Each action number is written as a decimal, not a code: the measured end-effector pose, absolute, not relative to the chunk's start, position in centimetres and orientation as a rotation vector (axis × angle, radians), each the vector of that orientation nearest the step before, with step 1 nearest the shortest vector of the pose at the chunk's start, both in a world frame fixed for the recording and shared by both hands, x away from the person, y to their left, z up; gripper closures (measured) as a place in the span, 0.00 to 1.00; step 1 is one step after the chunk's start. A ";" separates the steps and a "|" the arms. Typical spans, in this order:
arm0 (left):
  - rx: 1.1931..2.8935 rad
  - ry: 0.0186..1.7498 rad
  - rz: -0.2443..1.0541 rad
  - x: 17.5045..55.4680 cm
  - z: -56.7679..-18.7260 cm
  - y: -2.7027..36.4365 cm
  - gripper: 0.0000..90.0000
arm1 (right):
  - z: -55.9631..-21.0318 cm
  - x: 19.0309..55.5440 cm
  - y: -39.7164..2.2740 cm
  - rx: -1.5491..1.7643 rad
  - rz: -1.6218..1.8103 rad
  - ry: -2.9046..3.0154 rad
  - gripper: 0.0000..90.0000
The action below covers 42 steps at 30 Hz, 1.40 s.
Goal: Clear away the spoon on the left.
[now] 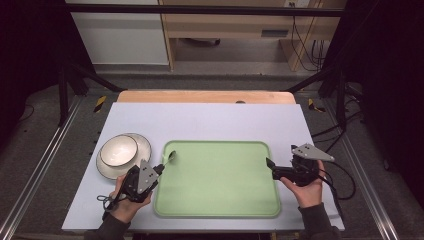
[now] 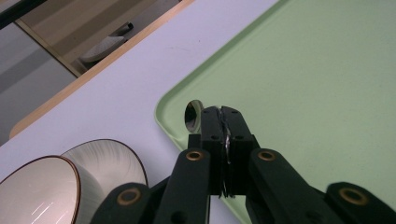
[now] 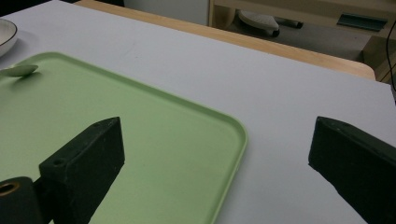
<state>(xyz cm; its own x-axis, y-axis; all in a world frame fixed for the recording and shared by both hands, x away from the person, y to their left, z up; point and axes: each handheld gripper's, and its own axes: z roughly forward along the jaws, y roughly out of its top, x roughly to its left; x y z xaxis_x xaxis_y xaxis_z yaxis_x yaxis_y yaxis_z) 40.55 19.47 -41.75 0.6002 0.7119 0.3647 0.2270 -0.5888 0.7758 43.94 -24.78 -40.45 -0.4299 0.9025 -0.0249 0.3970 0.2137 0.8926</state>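
left fingers [image 2: 221,122]: nearest the lens in the left gripper view; I see them clamped tight on the thin handle of a spoon [image 2: 193,115], metal edge pinched between the pads.
spoon position: bowl pokes out past the fingertips, over the near-left corner of the green tray [image 2: 322,79]; in the high view the spoon [image 1: 171,156] sits right at the tray's [image 1: 260,200] left rim. Can't tell if it touches the tray or hangs just above.
risk 1, slip: grip is on a narrow flat handle, edge-on. Any wrist roll and I'd expect the spoon to pivot or slide out.
risk 2, rim catch: spoon bowl is close to the raised tray lip. Lowering from here could snag the lip and flip the spoon onto the tabletop [image 1: 210,120].
risk 3, crockery: bowl [image 1: 118,150] on its plate [image 1: 142,145] sits just left of the left gripper [image 1: 161,168]. A swing that way could knock the stack.
right gripper [image 1: 270,165]: held at the tray's right edge, fingers [image 3: 84,163] spread wide, nothing between them.
risk 4, tray shift: right fingers straddle the tray rim; a bump there would move the tray under the spoon.
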 end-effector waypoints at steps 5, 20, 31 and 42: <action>2.155 0.702 0.907 40.4 -41.8 19.0 0.98 | -40.5 44.0 -24.8 1.195 1.165 1.934 0.04; 2.232 0.633 0.937 39.9 -42.0 17.7 0.94 | -40.5 43.9 -24.8 1.193 1.163 1.936 0.04; 2.270 0.582 0.933 39.7 -42.4 17.0 0.92 | -40.5 44.0 -24.8 1.193 1.163 1.937 0.04; 2.315 0.544 0.918 39.6 -42.9 16.5 0.88 | -40.5 43.9 -24.7 1.196 1.163 1.941 0.04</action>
<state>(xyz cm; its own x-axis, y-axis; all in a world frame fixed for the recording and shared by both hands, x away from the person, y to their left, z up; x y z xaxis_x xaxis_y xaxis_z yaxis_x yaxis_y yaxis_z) 39.60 16.50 -42.87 0.6794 0.5556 0.4793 0.1537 -0.7464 0.6475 43.95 -24.75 -40.46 -0.4346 0.9002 -0.0268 0.4010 0.2201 0.8893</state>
